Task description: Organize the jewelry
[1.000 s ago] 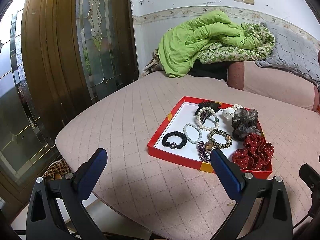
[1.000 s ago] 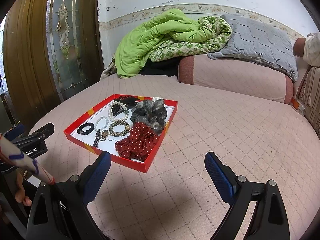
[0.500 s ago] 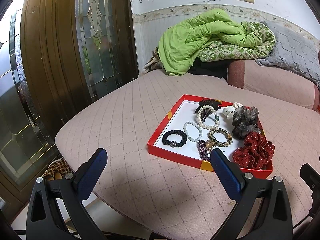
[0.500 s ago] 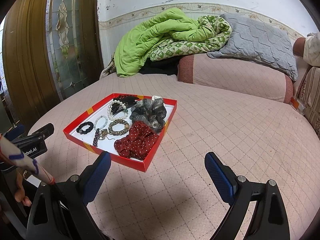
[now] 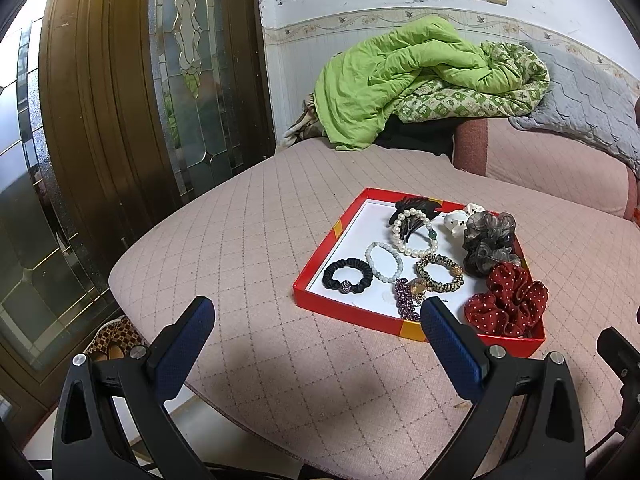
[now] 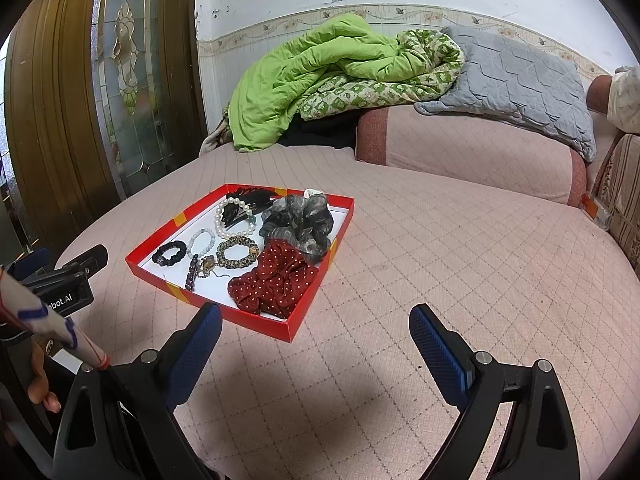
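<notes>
The red tray (image 6: 316, 280) is brought slightly nearer; both tongs (image 5: 318, 330) (image 6: 316, 336) are spread empty, approach judged underway, a bracelet (image 5: 438, 276) next.

My feeds are evenly lit by soft daylight, sharp throughout. Both grippers throw blurred shadows onto the pink bed cover (image 6: 460, 248) beneath them. Fisheye bending curves the door (image 5: 100, 120), and black vignette fills every corner.

both wrist views face shared tray (image 5: 316, 276) (image 6: 304, 312).
</notes>
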{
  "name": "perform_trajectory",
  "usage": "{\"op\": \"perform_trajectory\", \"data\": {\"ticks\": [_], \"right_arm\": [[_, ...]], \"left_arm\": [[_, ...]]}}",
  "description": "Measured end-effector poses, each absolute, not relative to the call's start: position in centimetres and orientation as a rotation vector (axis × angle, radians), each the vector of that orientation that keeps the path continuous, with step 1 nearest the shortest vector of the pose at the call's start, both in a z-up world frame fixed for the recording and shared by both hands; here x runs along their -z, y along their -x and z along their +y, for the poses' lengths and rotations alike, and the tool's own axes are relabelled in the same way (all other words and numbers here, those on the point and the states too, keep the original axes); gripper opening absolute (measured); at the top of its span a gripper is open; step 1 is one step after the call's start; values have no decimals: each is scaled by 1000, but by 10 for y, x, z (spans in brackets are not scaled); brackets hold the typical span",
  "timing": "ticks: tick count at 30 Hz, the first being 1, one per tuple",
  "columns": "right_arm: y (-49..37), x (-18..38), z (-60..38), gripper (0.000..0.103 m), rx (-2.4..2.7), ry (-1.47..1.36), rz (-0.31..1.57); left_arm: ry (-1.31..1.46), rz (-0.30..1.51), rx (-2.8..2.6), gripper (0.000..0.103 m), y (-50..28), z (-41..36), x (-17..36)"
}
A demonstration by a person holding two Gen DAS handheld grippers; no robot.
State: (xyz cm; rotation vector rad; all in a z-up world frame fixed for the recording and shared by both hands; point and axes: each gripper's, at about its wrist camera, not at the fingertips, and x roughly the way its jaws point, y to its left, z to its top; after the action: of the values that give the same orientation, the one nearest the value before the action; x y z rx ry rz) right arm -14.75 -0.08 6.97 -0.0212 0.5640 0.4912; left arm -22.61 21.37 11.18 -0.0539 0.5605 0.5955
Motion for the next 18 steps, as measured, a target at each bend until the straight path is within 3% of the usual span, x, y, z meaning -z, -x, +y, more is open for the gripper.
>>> {"op": "perform_trajectory", "data": {"ticks": [18], "right_arm": [[147, -67, 0, 97, -495, 26, 572]], "left_arm": [[54, 562, -595, 102, 226, 214, -112]]}}
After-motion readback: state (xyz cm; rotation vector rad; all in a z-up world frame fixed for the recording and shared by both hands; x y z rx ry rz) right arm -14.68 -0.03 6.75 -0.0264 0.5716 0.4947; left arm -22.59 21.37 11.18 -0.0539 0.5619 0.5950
